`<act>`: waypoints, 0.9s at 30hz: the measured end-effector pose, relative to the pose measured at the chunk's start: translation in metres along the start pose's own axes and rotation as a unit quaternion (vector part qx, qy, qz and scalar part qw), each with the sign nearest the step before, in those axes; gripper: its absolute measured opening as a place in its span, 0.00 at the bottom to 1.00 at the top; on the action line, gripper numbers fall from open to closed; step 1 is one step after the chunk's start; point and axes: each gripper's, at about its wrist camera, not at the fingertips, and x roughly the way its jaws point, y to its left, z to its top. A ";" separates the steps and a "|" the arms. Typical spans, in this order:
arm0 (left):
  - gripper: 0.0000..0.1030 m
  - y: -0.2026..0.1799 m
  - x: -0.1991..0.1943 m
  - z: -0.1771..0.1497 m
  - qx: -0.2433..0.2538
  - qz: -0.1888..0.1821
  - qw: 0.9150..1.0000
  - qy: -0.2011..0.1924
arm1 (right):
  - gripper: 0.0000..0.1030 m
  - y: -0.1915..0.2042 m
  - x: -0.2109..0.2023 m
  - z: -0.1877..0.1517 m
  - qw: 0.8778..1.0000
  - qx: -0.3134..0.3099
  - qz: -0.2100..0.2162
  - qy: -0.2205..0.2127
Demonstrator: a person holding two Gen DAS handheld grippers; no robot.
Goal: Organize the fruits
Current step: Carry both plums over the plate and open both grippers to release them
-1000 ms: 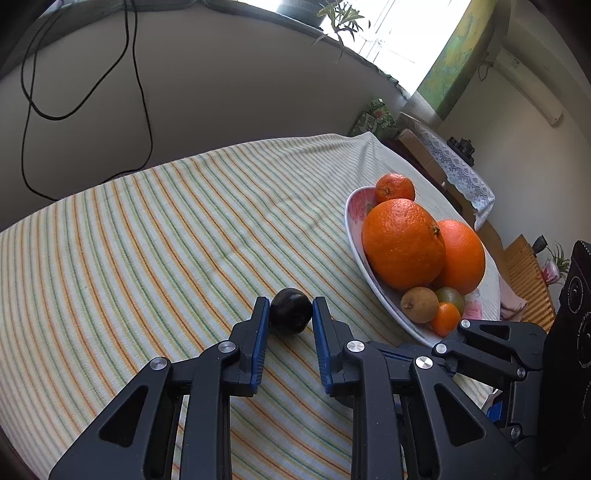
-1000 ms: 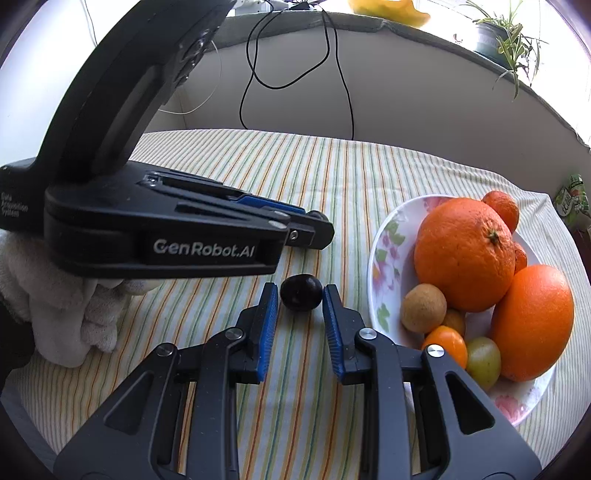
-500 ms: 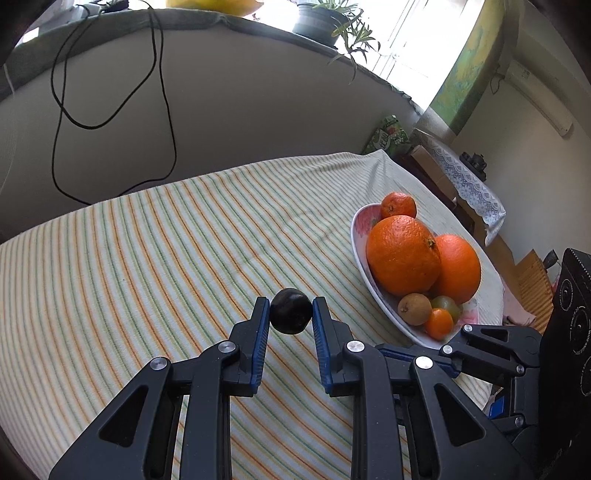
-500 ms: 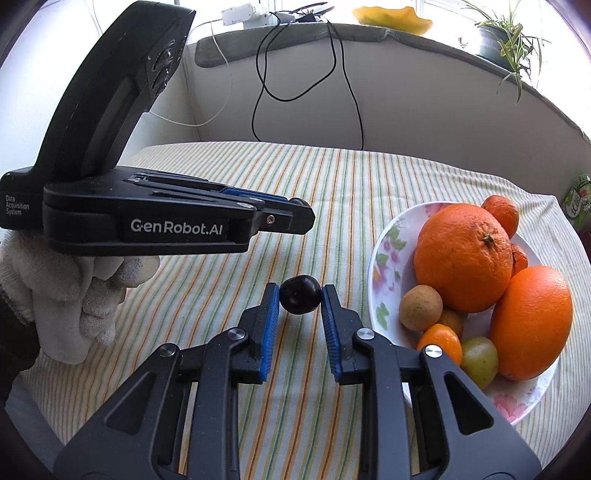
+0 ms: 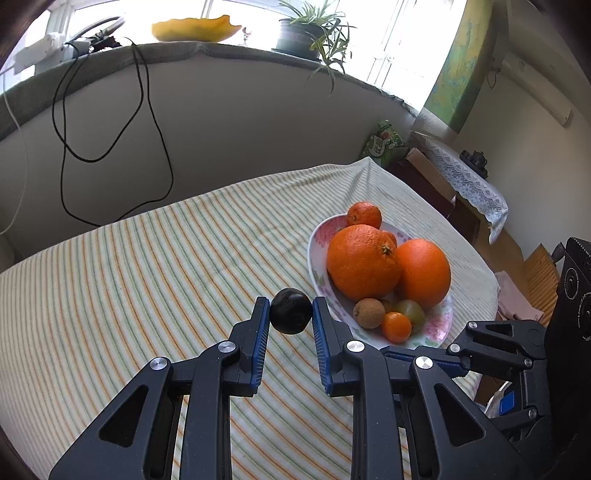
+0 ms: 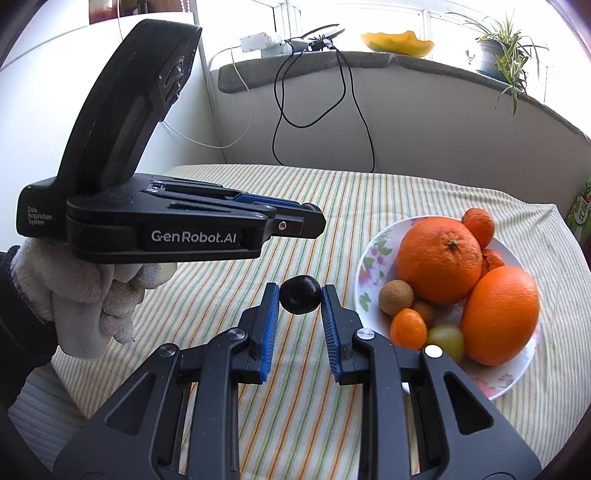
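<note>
My left gripper (image 5: 291, 308) is shut on a small dark round fruit (image 5: 290, 315), held in the air above the striped tablecloth (image 5: 147, 280). Just to its right stands a flowered plate (image 5: 317, 254) with two big oranges (image 5: 364, 262), mandarins, a brown fruit, a green grape and a tiny orange fruit. In the right wrist view my right gripper (image 6: 300, 291) is shut on another small dark fruit (image 6: 300, 300), left of the same plate (image 6: 369, 258). The left gripper (image 6: 310, 221) hangs above and to its left in a white-gloved hand (image 6: 92, 295); its fruit is hidden there.
A grey wall (image 5: 221, 129) with a dangling black cable (image 5: 66, 147) borders the table at the back. A sill above holds a potted plant (image 5: 306, 33) and a yellow dish (image 5: 195, 27). Low furniture (image 5: 461, 177) stands beyond the table's right edge.
Both grippers have risen from the tablecloth, each carrying its dark fruit. The plate and table look smaller and lower, and more of the wall and sill shows.
</note>
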 end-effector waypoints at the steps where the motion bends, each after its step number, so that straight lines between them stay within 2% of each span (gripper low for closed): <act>1: 0.21 -0.004 0.000 0.001 0.000 0.001 1.000 -0.001 | 0.24 -0.002 -0.003 0.000 1.000 0.001 0.003 -0.002; 9: 0.21 -0.034 0.003 0.000 0.009 0.001 1.000 -0.006 | 0.24 -0.025 -0.035 -0.010 1.000 0.006 0.010 -0.019; 27: 0.21 -0.086 0.028 0.009 0.036 -0.012 0.999 0.002 | 0.24 -0.081 -0.061 -0.030 0.999 0.025 -0.029 -0.016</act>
